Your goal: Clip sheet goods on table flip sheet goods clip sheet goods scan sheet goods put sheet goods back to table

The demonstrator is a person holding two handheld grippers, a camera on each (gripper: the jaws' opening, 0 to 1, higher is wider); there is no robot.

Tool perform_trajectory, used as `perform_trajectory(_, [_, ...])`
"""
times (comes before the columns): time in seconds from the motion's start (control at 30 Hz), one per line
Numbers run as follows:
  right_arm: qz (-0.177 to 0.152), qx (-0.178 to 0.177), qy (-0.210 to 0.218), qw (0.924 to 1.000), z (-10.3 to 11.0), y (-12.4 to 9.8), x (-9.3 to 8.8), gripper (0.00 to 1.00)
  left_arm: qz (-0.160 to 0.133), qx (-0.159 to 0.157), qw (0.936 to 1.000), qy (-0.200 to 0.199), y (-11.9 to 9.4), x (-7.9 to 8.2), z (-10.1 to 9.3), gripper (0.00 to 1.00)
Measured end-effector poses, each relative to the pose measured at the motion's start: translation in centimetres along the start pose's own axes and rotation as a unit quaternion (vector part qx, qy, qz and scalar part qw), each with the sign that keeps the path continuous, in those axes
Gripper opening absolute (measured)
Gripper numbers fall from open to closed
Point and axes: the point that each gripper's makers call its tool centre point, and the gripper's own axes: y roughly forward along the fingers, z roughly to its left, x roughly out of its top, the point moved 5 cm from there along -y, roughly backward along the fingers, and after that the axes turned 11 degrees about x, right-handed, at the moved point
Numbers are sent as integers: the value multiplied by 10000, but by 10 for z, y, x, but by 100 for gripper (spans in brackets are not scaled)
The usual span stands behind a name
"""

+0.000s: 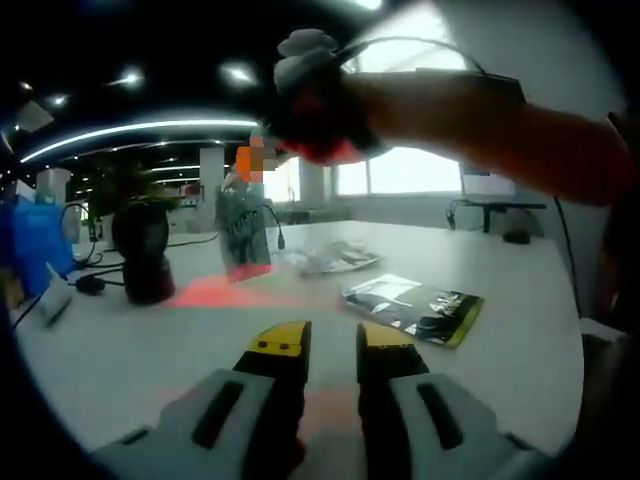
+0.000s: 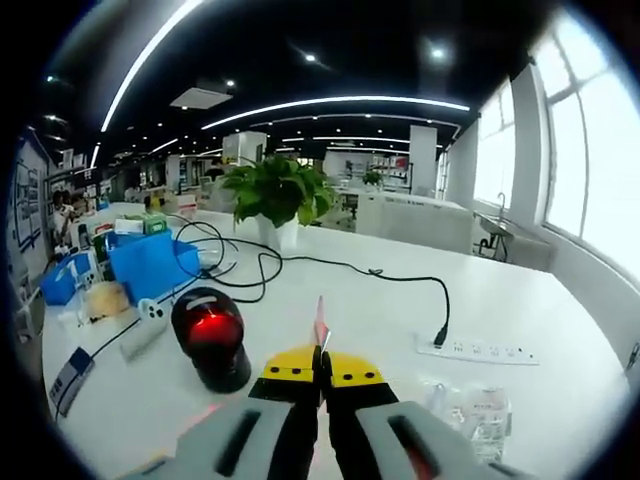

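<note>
Left gripper view: on the white counter (image 1: 520,300), the right tool (image 1: 320,110) at upper centre dangles a thin pouch (image 1: 243,232) upright, long axis vertical, before the scanner (image 1: 143,250); it looks light, floppy, slick, best pinched at an edge. Right tool (image 2: 322,372): jaws closed on that pouch (image 2: 320,325). Left tool (image 1: 330,345) is open, empty.

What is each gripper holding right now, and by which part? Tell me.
The right gripper is shut on a thin sheet pack, pinched at its lower edge, near the scanner. The left gripper is open and holds nothing.
</note>
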Motion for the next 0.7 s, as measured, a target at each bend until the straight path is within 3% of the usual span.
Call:
perform_trajectory(0.3, [7,31,-391,9992,0,-4,3,0,3,-23,10000,53,0,0,-1,11])
perform_trajectory(0.7, [-92,324,-757,9966,-8,-19,12,0,3,-30,10000,63,3,-2,0,11])
